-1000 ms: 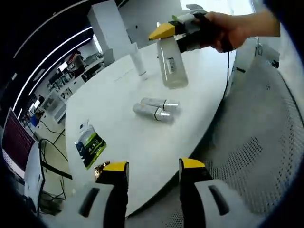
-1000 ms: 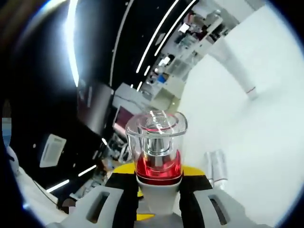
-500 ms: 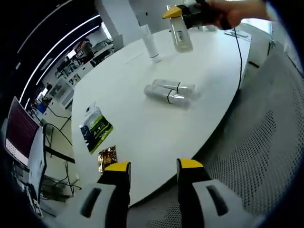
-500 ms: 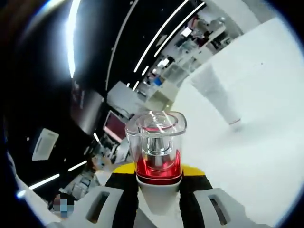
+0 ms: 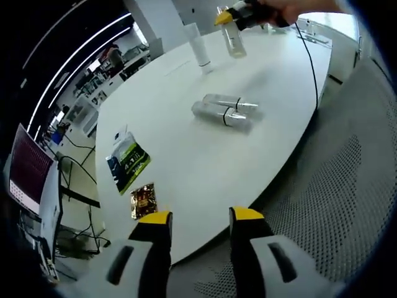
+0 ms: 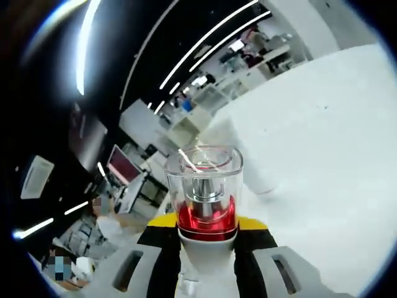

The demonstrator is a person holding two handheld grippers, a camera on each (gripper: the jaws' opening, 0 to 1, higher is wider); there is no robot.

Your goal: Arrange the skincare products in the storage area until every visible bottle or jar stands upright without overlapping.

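Left gripper view has pulled back from the white bench (image 5: 186, 167); the right gripper (image 5: 245, 13) has carried its clear bottle (image 5: 232, 40) beside the upright white tube (image 5: 200, 53), ready to stand. Two bottles (image 5: 224, 110) lie flat. Left gripper (image 5: 197, 218) jaws wide, empty.
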